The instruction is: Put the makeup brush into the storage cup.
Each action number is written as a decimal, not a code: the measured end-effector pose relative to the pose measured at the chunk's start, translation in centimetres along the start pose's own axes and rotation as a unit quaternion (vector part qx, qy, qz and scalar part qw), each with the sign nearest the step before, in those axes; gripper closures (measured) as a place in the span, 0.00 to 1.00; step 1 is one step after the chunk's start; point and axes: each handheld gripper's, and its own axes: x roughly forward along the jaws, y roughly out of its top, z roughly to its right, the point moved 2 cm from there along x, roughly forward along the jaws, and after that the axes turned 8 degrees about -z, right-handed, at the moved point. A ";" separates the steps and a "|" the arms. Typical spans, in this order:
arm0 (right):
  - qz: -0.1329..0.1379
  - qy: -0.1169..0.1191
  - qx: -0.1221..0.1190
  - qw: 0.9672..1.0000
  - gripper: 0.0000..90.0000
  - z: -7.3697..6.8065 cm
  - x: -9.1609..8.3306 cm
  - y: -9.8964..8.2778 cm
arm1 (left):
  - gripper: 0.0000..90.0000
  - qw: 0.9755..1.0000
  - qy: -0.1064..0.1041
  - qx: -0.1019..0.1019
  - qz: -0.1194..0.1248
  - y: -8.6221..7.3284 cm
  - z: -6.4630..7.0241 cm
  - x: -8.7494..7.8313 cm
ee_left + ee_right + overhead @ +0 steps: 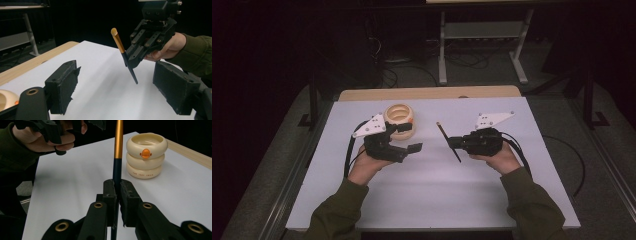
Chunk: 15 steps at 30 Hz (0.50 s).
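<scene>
On the left of the high view, the left gripper (412, 142) is held above the white desk (432, 195), just in front of a cream holder (400, 120) shaped like three stacked rings. Its jaws are spread wide, and nothing is seen between them; in the left gripper view (115, 87) only bare desk lies in the gap between the two black pads. The cream holder stands upright on the desk toward the far left, with an orange mark on its side seen in the right gripper view (146, 155).

Near the middle of the desk, a brush (448, 141) with a gold upper part and a dark lower handle is held off the surface, tilted. It is clamped by the right gripper (454, 143), whose jaws are closed tight on the dark part of the handle, as seen in the right gripper view (116, 192). The gold end points up and away from the person, and the thin dark end hangs below the jaws.
</scene>
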 end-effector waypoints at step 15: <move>0.011 0.023 -0.012 1.000 0.92 -1.0 1.6 -0.1 | 0.35 1.000 -0.023 0.005 -0.012 -0.5 0.9 1.3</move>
